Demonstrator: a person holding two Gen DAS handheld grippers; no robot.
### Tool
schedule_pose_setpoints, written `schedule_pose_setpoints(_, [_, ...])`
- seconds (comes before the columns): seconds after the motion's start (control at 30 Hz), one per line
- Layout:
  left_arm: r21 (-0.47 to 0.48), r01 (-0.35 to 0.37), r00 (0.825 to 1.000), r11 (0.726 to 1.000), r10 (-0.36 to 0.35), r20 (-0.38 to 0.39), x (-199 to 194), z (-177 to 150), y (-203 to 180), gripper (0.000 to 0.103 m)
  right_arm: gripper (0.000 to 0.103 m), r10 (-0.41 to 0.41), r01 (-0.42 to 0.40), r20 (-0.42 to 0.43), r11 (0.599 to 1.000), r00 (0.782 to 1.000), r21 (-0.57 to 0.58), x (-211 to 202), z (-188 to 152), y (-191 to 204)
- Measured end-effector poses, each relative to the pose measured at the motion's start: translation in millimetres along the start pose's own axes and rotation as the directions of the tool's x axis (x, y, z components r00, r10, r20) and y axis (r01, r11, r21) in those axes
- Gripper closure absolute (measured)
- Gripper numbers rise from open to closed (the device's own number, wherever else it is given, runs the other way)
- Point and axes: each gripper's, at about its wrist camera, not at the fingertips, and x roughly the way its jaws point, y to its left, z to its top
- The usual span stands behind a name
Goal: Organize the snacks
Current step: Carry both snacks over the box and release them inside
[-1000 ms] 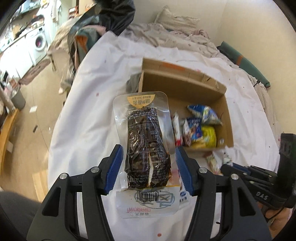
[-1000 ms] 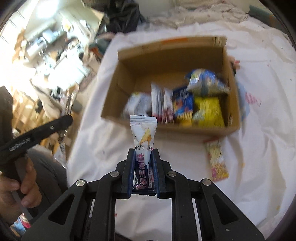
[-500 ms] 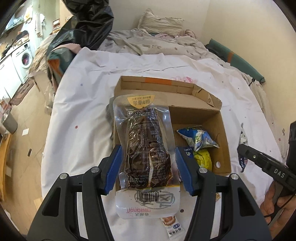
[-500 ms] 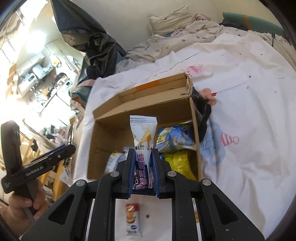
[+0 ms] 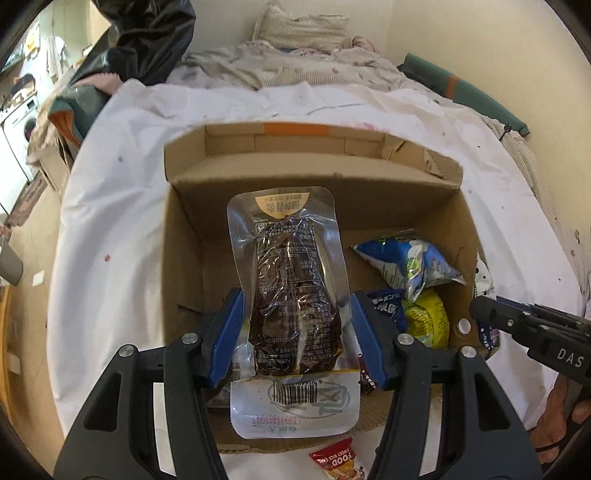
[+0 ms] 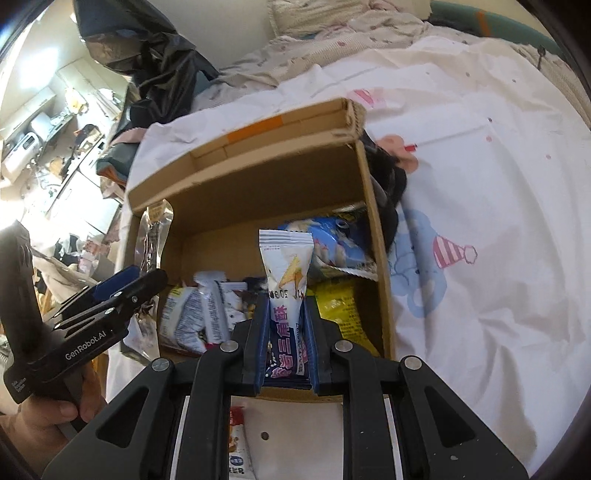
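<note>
bed sheet (image 5: 110,206), box (image 5: 369,192) left half bare

Home bedroom: rumpled bedding (image 5: 295,70), pillow (image 5: 301,26), white sheet (image 5: 122,206), washing machine (image 5: 18,125) off left.

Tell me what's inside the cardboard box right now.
In the cardboard box: a blue-white bag, a yellow pack and white packets. The vacuum pouch in the left gripper hides the floor beneath it.
</note>
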Motion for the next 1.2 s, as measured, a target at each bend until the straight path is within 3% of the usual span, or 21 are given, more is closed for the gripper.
schedule_pose_setpoints(0.1, [0.013, 0.020, 1.000, 1.000, -0.020, 0.011, 3.6, 1.9, -2.4, 0.048, 0.084, -0.002, 0.003, -0.006, 0.999, 1.000, 0.035, 3.0, 1.1, -5.7])
schedule_pose_setpoints(0.23, [0.115, 0.025, 0.997, 0.993, -0.033, 0.068, -5.4, 8.9, -14.7, 0.048, 0.084, -0.002, 0.002, -0.009, 0.999, 1.000, 0.054, 4.9, 1.7, -8.7])
schedule_pose_setpoints(0.33, [0.069, 0.028, 0.998, 0.997, -0.032, 0.053, -6.4, 8.4, -11.6, 0.048, 0.084, -0.011, 0.012, -0.015, 0.998, 1.000, 0.064, 8.0, 0.6, -11.3])
schedule_pose_setpoints(0.4, [0.021, 0.066, 0.998, 0.998, -0.067, 0.017, -2.2, 6.7, -7.5, 0.048, 0.083, -0.005, 0.006, -0.008, 0.997, 1.000, 0.072, 7.6, 0.5, -11.8])
schedule_pose_setpoints(0.53, [0.017, 0.062, 0.998, 0.998, -0.061, -0.023, 7.6, 0.8, -9.0, 0.045, 0.079, -0.001, 0.000, 0.004, 0.997, 1.000, 0.073, 5.6, 3.0, -9.7])
schedule_pose_setpoints(0.6, [0.014, 0.058, 0.997, 0.998, -0.057, -0.052, 12.3, -1.6, -9.9, 0.044, 0.060, -0.015, 0.014, 0.008, 0.997, 1.000, 0.077, 4.8, 3.4, -10.2])
schedule_pose_setpoints(0.63, [0.015, 0.058, 0.996, 0.998, -0.056, -0.076, 15.3, -2.6, -10.0, 0.042, 0.033, -0.014, 0.013, 0.013, 0.996, 1.000, 0.090, 3.7, 3.0, -11.4])
schedule_pose_setpoints(0.67, [0.017, 0.059, 0.993, 0.998, -0.057, -0.102, 18.0, -3.6, -10.4, 0.037, 0.024, -0.008, 0.006, 0.023, 0.995, 1.000, 0.097, 2.3, 2.4, -12.1])
schedule_pose_setpoints(0.83, [-0.006, 0.066, 0.994, 0.998, -0.067, -0.086, 10.8, -5.5, -7.5, 0.020, 0.024, -0.010, 0.005, 0.053, 0.995, 0.999, 0.101, -5.6, 4.0, -12.6])
schedule_pose_setpoints(1.2, [-0.055, 0.066, 0.996, 0.996, -0.069, -0.048, -8.8, -6.3, 6.1, 0.019, 0.024, -0.004, -0.008, 0.101, 0.993, 0.995, 0.114, -22.2, 9.7, -17.6])
